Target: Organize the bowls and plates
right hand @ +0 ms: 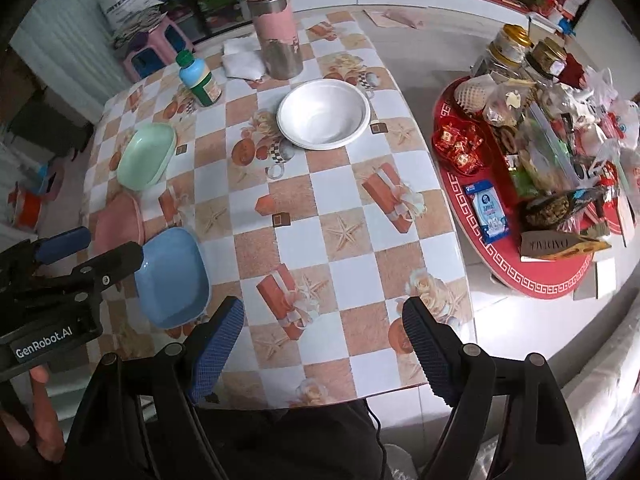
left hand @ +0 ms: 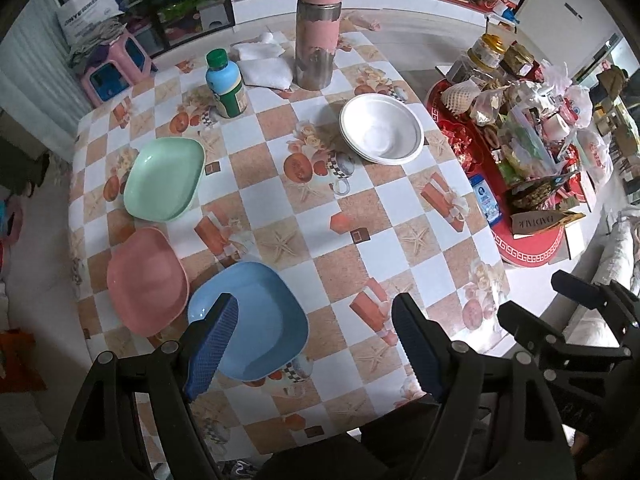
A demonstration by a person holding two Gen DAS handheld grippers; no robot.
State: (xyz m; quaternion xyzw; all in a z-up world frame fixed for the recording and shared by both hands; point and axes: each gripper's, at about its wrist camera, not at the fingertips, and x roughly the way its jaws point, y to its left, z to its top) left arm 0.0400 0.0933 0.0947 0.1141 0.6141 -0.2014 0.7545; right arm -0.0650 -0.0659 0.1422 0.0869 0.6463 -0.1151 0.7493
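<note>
Three square plates lie along the table's left side: a green plate (left hand: 164,178) (right hand: 147,155) farthest, a pink plate (left hand: 147,280) (right hand: 119,219) in the middle, a blue plate (left hand: 252,318) (right hand: 173,276) nearest. A stack of white bowls (left hand: 382,128) (right hand: 323,114) sits at the far right of the table. My left gripper (left hand: 316,344) is open and empty above the near table, its left finger over the blue plate; it also shows at the left of the right wrist view (right hand: 90,246). My right gripper (right hand: 324,348) (left hand: 540,300) is open and empty above the table's near edge.
A pink and steel thermos (left hand: 318,28) (right hand: 274,20), a green-capped bottle (left hand: 226,84) (right hand: 199,78) and white cloths (left hand: 264,66) stand at the table's far end. A red round side table (right hand: 532,272) piled with snacks and jars stands to the right. Pink stools (left hand: 116,66) stand beyond the table.
</note>
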